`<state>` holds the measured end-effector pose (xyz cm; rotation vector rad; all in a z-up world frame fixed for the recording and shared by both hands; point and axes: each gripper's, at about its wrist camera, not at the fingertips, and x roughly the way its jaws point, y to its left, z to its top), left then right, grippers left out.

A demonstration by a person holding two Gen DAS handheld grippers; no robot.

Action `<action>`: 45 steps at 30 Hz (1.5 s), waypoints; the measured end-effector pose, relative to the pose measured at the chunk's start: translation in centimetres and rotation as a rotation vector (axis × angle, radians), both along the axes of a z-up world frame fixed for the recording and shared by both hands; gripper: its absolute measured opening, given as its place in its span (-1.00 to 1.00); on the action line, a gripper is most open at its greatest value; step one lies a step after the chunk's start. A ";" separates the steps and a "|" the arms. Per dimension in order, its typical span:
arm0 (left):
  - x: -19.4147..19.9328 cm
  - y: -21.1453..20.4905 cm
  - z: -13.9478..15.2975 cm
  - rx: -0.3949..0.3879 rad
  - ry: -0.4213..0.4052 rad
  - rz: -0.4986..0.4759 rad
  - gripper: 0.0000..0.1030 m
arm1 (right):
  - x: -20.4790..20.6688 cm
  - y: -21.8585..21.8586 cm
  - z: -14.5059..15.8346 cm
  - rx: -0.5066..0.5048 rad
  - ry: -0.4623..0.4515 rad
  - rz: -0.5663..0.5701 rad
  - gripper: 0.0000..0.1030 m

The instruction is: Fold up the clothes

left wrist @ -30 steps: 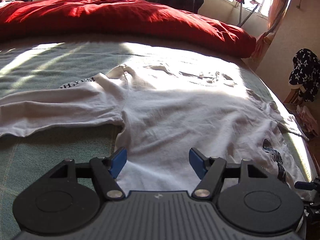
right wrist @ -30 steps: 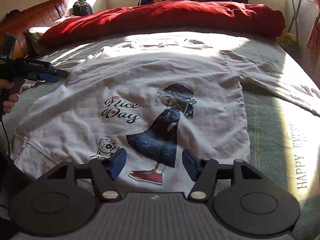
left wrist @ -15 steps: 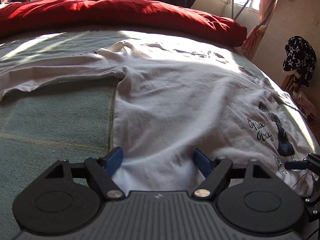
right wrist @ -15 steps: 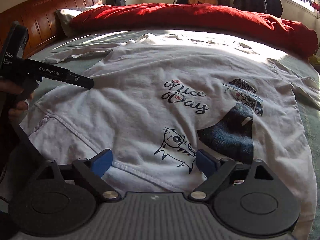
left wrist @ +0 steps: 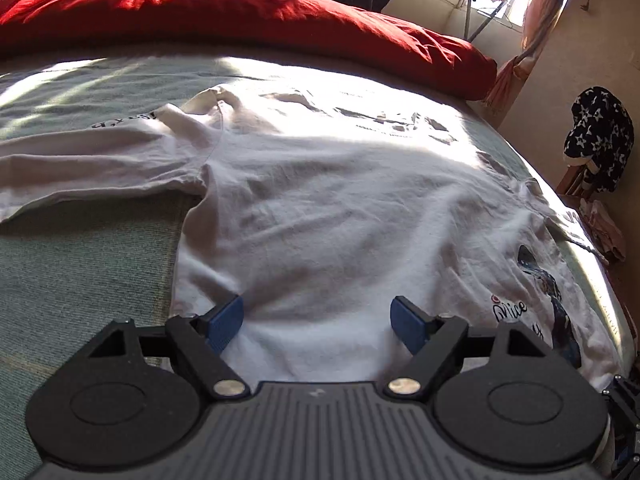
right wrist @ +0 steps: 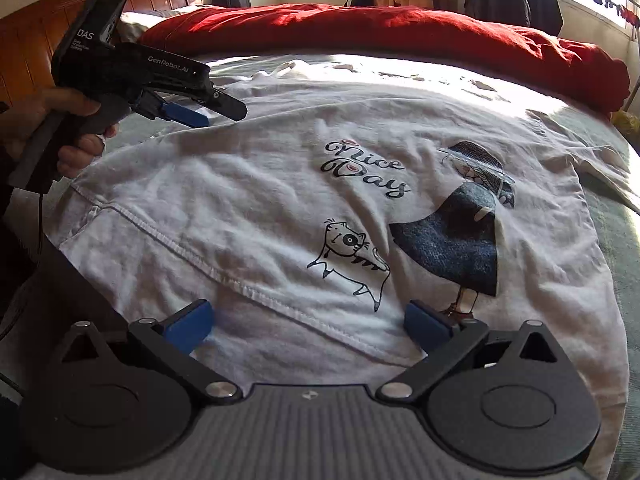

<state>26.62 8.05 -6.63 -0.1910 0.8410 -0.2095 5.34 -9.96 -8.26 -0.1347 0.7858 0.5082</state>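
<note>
Blue pads on the right gripper [right wrist: 308, 326] are spreading wider at this moment, straddling the stitched hem of the white T-shirt [right wrist: 280, 200] without pressing on it; the fabric is lying slack between them. This stance is judged to be preparation for pinching the hem near the printed cat [right wrist: 352, 256]. The left gripper [left wrist: 318, 322] is standing apart as well, its pads resting over plain cloth towards the shirt's other lower corner, nothing clamped. In the right wrist view the same tool is showing from the side, carried by a hand [right wrist: 76, 120] above the shirt's far edge.

Relative to the shirt, everything else is being located as follows. The shirt is lying flat, print upward, on the green bedspread [left wrist: 80, 272], which is supporting it as a folding surface. One sleeve [left wrist: 88, 172] is extending sideways from the body, spread out rather than tucked. Beyond the collar end, a red duvet [right wrist: 360, 28] is bunched clear of the work area. Folding is judged not yet begun.
</note>
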 end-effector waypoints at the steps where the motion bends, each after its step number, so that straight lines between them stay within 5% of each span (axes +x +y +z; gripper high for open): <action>1: 0.4 0.2 -0.1 0.007 0.002 0.017 0.55 | -0.1 0.1 0.0 -0.005 -0.004 0.000 1.00; 7: -2.1 -1.0 3.1 0.082 -0.071 -0.018 0.55 | 0.3 -0.2 1.3 0.006 0.023 0.015 1.00; 10: -4.7 -1.5 4.6 0.091 -0.139 -0.038 0.60 | 1.5 -0.9 3.8 0.091 -0.029 0.026 1.00; 15: -8.2 -1.8 4.8 0.158 -0.151 0.045 0.65 | 8.7 0.3 6.6 0.118 -0.099 -0.006 1.00; 22: -10.7 -1.5 3.7 0.194 -0.104 0.122 0.65 | 16.3 1.7 1.7 -0.007 0.037 -0.051 1.00; 29: -11.4 -2.7 2.6 0.191 -0.082 0.083 0.67 | 7.6 -6.4 -0.2 0.057 -0.010 -0.169 1.00; 32: -11.5 -3.8 2.6 0.207 -0.083 0.051 0.67 | 4.6 -7.7 -0.2 0.000 -0.031 -0.174 1.00; 37: -12.2 -4.9 3.4 0.228 -0.105 0.016 0.68 | 4.3 -6.3 1.4 -0.040 -0.048 -0.211 1.00; 41: -12.7 -4.8 4.0 0.235 -0.116 0.030 0.74 | 6.3 -2.6 3.5 0.015 -0.109 -0.112 1.00; 45: -13.3 -4.4 4.3 0.231 -0.117 0.051 0.74 | 9.4 2.3 2.8 -0.049 -0.085 -0.049 1.00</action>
